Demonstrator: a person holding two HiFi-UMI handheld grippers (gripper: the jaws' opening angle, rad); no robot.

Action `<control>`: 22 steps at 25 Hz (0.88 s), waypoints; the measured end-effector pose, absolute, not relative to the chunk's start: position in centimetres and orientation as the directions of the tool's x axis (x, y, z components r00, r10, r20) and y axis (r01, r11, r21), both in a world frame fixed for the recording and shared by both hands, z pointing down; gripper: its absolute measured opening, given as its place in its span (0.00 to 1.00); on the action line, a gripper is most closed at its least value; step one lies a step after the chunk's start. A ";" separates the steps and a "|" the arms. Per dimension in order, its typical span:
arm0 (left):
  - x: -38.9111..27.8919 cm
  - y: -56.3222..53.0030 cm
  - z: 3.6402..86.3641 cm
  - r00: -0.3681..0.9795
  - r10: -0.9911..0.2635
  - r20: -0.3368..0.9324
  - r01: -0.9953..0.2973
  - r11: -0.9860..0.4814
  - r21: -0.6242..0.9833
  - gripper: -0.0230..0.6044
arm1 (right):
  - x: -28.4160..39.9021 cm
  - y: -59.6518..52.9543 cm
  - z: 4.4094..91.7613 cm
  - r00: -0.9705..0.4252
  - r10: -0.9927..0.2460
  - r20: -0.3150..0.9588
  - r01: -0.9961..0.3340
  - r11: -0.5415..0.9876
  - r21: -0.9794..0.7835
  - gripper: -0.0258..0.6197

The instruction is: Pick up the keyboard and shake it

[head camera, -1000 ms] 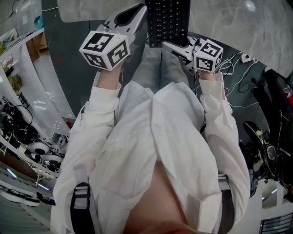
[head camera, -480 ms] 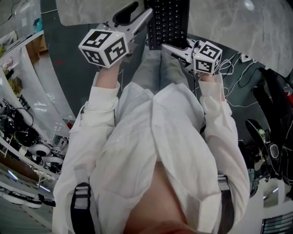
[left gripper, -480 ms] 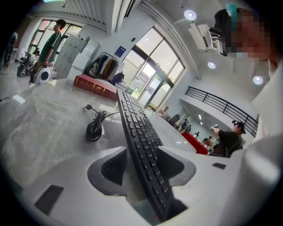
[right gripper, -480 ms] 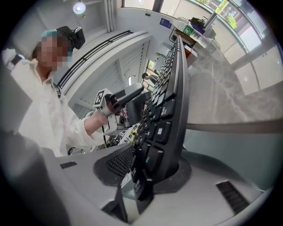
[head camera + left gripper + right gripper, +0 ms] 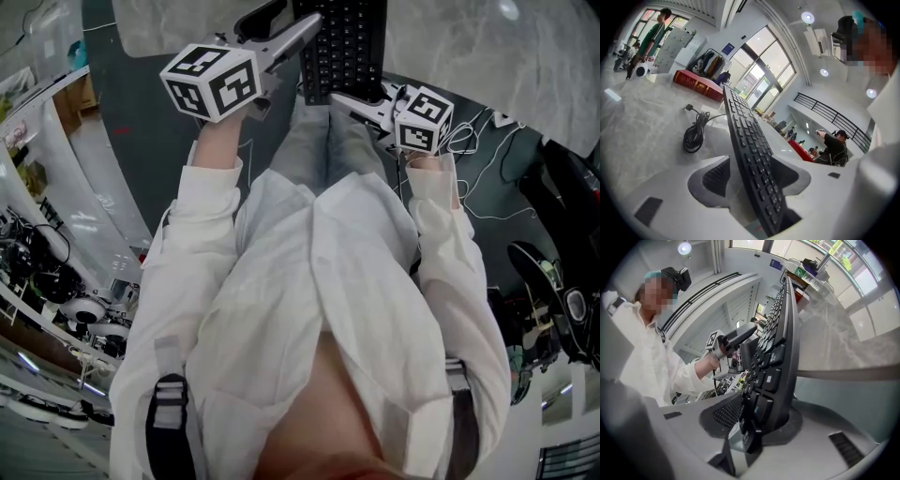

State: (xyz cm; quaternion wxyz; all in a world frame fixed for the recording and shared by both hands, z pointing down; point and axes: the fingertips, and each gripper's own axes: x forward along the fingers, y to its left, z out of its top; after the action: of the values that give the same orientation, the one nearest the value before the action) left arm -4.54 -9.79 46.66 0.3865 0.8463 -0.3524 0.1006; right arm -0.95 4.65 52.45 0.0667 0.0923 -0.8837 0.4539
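Black keyboard raised edge-up off the marble surface, long axis pointing away from the body: clamps its near end in right tongs, has just been opening left tongs wide, keyboard between, pads clear.

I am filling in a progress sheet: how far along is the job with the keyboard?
Done: the keyboard looks picked up, held on edge off the marble table. In hand: the right tongs clamp it; the left tongs have just been opening, with the keyboard between them, unpressed. Left: whether the shake is finished cannot be told; the keyboard is not yet set down.
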 end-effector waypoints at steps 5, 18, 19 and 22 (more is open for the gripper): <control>-3.9 -10.2 46.7 0.753 -0.493 0.437 -0.653 -0.468 0.596 0.46 | -0.9 4.7 52.5 -0.974 -0.102 0.202 -0.223 0.575 -0.787 0.27; -2.5 -11.2 46.8 0.771 -0.412 0.485 -0.637 -0.504 0.584 0.49 | -1.0 4.5 52.3 -0.974 -0.102 0.204 -0.224 0.589 -0.776 0.27; -2.4 -11.1 46.8 0.773 -0.407 0.486 -0.634 -0.508 0.583 0.49 | -1.0 4.5 52.4 -0.973 -0.103 0.204 -0.225 0.591 -0.775 0.27; -2.0 -10.9 47.0 0.781 -0.390 0.488 -0.625 -0.519 0.583 0.49 | -1.0 4.7 52.5 -0.973 -0.101 0.207 -0.225 0.595 -0.771 0.27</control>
State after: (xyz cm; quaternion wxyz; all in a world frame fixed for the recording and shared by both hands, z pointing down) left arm -2.02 -10.92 46.96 0.3913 0.8586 -0.2954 0.1498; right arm -1.00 4.68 52.46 0.0708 0.0915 -0.8903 0.4404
